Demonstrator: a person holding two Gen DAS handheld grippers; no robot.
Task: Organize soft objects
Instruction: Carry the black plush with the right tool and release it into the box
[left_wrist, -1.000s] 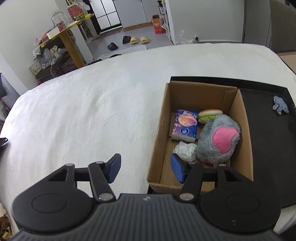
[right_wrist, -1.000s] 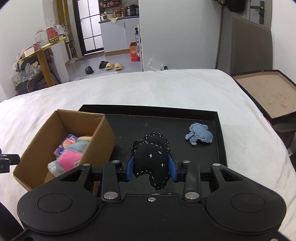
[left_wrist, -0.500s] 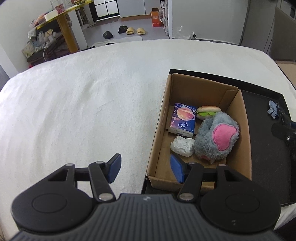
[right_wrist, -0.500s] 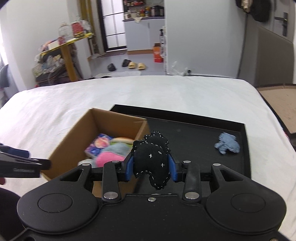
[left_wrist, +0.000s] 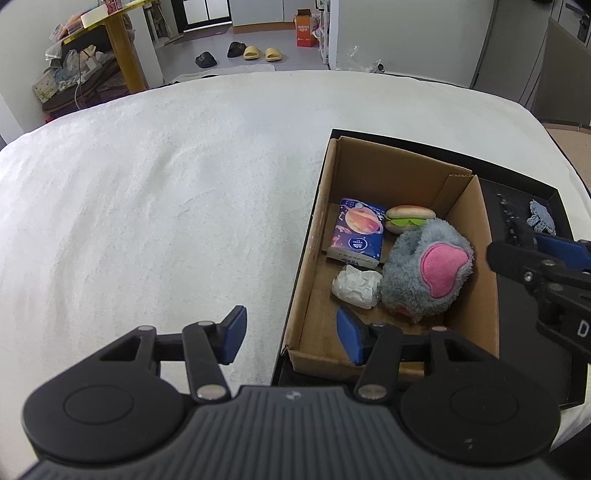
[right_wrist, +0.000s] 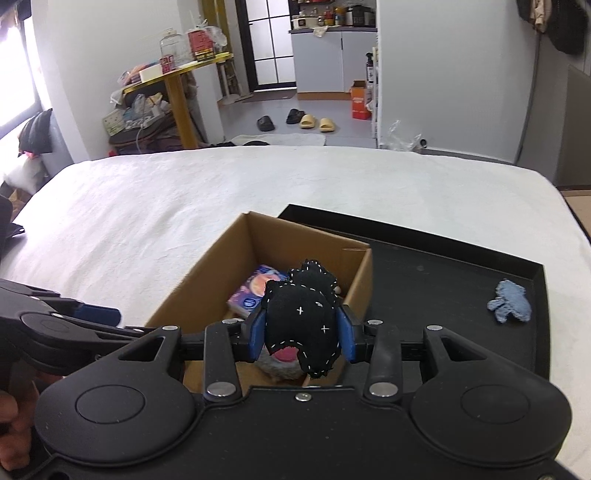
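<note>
My right gripper (right_wrist: 302, 328) is shut on a black soft toy with white stitching (right_wrist: 301, 321) and holds it above the near right corner of the cardboard box (right_wrist: 207, 284). The box (left_wrist: 310, 258) holds a tissue pack (left_wrist: 356, 236), a plush burger (left_wrist: 408, 218), a grey and pink plush (left_wrist: 428, 273) and a crumpled white paper (left_wrist: 356, 286). My left gripper (left_wrist: 291, 341) is open and empty, straddling the box's near left wall. A small blue plush (right_wrist: 509, 301) lies on the black tray (right_wrist: 443, 266).
The box and tray rest on a white bed cover (left_wrist: 147, 203). The right gripper's body (left_wrist: 546, 273) shows at the right edge of the left wrist view. A yellow table (right_wrist: 173, 81) with clutter and slippers (right_wrist: 314, 122) are on the floor beyond the bed.
My right gripper has carried the black toy left, from over the tray to over the box. My left gripper has stayed open near the box's left wall.
</note>
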